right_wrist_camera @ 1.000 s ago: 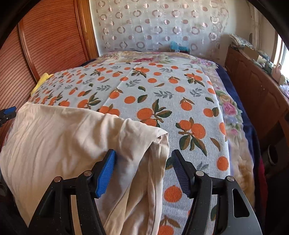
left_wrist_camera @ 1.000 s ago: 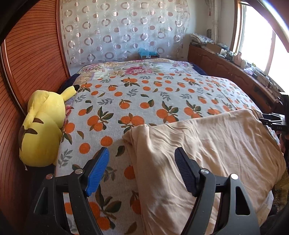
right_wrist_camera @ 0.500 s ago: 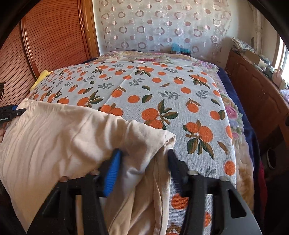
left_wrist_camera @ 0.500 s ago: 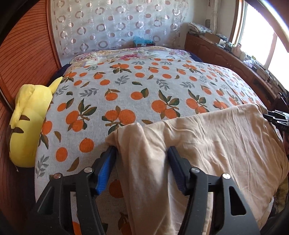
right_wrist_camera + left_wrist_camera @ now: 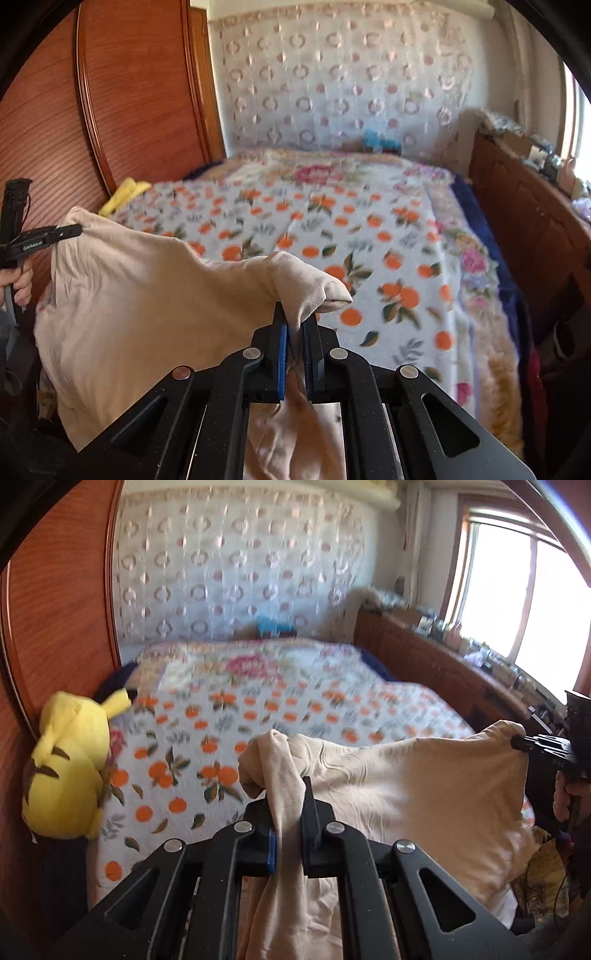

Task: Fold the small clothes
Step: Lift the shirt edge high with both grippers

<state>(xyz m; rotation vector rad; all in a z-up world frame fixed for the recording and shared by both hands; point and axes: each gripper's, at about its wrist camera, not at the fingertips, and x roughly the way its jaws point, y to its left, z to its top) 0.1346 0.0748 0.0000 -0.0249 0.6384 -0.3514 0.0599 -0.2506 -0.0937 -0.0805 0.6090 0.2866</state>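
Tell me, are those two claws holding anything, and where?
Yes: the beige garment, pinched at one top corner by the left gripper, the other by the right gripper.

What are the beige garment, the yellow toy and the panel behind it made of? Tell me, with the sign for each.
Beige garment: thin, soft matte fabric, probably cotton knit; it bunches and sags where both grippers pinch it.
Yellow toy: plush, likely a stuffed synthetic pile; fuzzy matte surface, rounded shape.
Panel: reddish-brown wood or wood veneer with a slight sheen; grain lines show, though solid or laminate cannot be told.
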